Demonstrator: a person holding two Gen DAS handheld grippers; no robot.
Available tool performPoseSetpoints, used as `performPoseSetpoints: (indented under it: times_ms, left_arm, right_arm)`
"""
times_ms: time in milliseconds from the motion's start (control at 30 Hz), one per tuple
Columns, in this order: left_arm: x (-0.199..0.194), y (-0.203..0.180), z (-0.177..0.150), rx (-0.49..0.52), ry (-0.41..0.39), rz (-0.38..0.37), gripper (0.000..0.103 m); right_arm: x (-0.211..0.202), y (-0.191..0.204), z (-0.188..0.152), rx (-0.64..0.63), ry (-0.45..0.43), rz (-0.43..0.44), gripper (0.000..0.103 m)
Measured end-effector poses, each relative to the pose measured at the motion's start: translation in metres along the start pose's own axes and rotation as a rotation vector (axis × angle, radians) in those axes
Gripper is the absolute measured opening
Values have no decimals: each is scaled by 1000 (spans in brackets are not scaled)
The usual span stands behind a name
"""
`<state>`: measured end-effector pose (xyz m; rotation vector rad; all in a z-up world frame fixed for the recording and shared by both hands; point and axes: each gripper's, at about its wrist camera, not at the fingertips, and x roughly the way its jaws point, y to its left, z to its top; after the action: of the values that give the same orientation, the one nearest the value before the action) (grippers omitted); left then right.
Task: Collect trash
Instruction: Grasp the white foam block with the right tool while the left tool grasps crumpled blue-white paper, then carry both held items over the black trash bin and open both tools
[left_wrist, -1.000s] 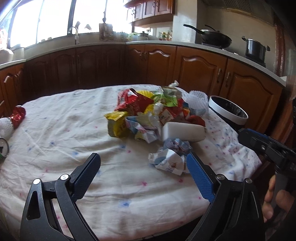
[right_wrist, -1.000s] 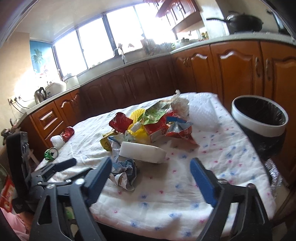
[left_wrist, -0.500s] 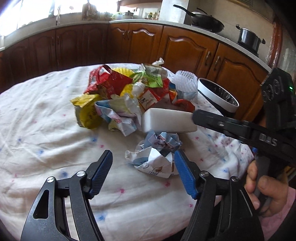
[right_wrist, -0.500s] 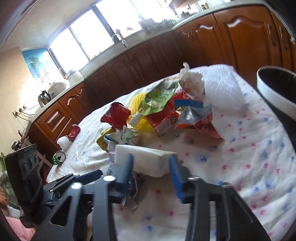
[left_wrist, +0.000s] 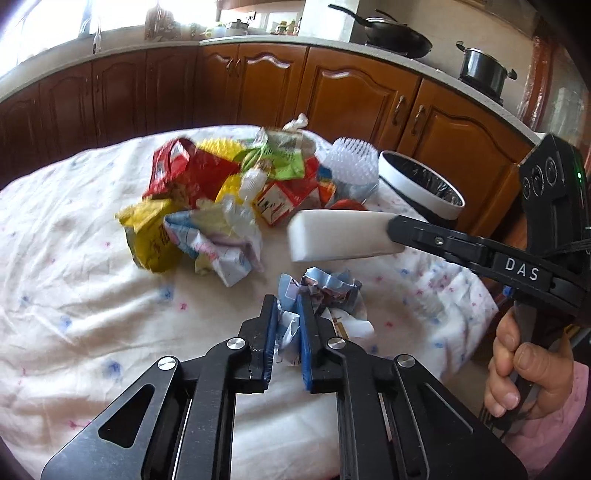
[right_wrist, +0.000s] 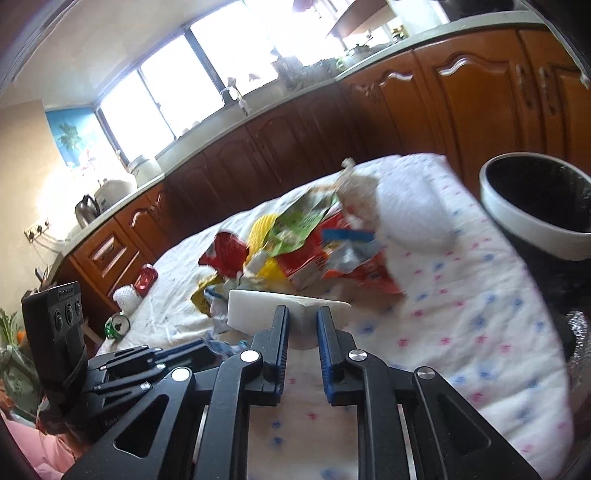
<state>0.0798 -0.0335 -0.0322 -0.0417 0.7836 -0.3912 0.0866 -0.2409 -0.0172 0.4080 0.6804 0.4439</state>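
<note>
- On the cloth-covered worktop (left_wrist: 74, 288), the left gripper (left_wrist: 287, 325) has its fingers clamped on a crumpled paper wrapper (left_wrist: 325, 291).
- The right gripper (right_wrist: 302, 332) pinches a smooth white foam block (right_wrist: 258, 306).
- One round white-rimmed bin (right_wrist: 535, 206), black-lined, stands beside the loose wrapper pile (left_wrist: 221, 192).

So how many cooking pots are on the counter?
2: a black frying pan at the back, and a black pot to its right. Others may be out of view.
</note>
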Motion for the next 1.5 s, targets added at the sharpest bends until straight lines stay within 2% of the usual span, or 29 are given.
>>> performPoseSetpoints:
  times_ms: [333, 800, 1067, 1267, 1500]
  left_arm:
    - [-6, -25, 35, 49, -62, -6, 10]
    - [46, -100, 102, 134, -61, -92, 10]
    - [87, -138, 145, 153, -30, -140, 10]
    - [120, -161, 171, 184, -3, -121, 10]
    - [166, -187, 189, 226, 83, -94, 10]
  right_arm:
    - [-57, -48, 15, 66, -111, -112, 15]
    - [-99, -117, 49, 122, -191, -294, 15]
    - [-95, -154, 83, 111, -161, -395, 15]
    - [-81, -178, 102, 86, -107, -463, 16]
    - [-64, -199, 114, 73, -32, -508, 16]
